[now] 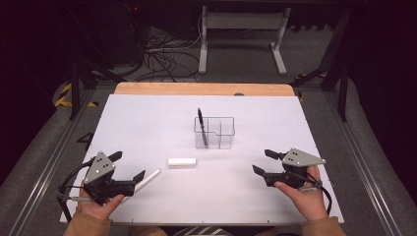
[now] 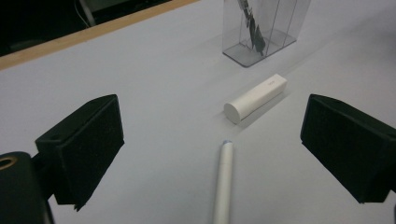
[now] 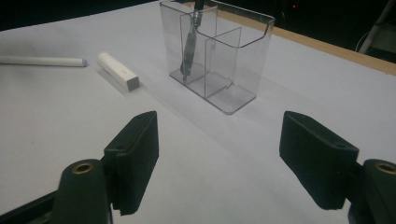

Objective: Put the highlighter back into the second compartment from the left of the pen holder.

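Observation:
A clear plastic organizer (image 1: 215, 132) stands near the middle of the white table top, with a black pen (image 1: 201, 127) upright in its left compartment. In front of it lie a short white block (image 1: 182, 162) and a white pen (image 1: 147, 180). My left gripper (image 1: 130, 164) rests at the front left, open. In the left gripper view the white pen (image 2: 223, 182) lies on the table between the spread jaws, untouched, with the white block (image 2: 254, 97) and organizer (image 2: 261, 28) beyond. My right gripper (image 1: 262, 161) sits at the front right, open and empty, facing the organizer (image 3: 219, 56) and black pen (image 3: 189, 46).
The white table top (image 1: 147, 123) ends in a wooden strip (image 1: 204, 88) at the far edge. Beyond it are floor cables (image 1: 162, 59) and a white stand frame (image 1: 241, 29). A hand holds each gripper near the front edge.

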Tool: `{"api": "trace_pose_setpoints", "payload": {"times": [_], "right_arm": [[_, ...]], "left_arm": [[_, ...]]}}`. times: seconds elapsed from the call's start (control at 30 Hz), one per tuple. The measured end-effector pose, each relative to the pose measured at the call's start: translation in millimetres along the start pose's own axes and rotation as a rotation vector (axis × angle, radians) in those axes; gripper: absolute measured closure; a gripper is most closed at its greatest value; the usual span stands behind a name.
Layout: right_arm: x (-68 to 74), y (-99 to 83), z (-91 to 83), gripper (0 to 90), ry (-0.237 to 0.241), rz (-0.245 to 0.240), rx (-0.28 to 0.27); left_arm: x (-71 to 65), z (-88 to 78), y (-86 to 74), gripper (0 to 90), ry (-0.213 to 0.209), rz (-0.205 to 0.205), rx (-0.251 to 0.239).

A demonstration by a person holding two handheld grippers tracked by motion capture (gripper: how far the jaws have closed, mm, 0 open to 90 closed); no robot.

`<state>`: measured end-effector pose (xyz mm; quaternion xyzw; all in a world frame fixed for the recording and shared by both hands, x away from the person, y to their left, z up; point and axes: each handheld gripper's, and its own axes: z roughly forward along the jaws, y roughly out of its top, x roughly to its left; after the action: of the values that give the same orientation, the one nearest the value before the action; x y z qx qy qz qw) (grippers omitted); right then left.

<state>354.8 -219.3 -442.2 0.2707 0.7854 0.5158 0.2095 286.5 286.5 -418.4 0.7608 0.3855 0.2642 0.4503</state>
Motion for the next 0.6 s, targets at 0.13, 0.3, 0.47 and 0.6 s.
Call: {"api": "trace_pose_setpoints", "payload": {"times": [0.13, 0.3, 0.47, 0.6], "right_arm": [[-0.6, 0.1, -1.3, 29.3, -0.005, 0.000, -0.008], [-1.2, 0.0, -1.5, 29.2, 0.004, 0.004, -0.012], [-2.0, 0.1, -1.4, 29.2, 0.007, 0.009, -0.016], [-2.1, 0.0, -0.9, 29.1, 0.006, 0.009, -0.016]], "left_arm": [[1.8, 0.2, 2.3, 7.1, -0.014, -0.026, 0.008], [2.0, 1.2, 6.6, 12.8, -0.045, -0.060, 0.061], [2.4, 5.6, 9.3, 17.0, -0.045, -0.045, 0.136], [0.4, 13.8, 11.7, 18.6, -0.010, 0.021, 0.225]]}}
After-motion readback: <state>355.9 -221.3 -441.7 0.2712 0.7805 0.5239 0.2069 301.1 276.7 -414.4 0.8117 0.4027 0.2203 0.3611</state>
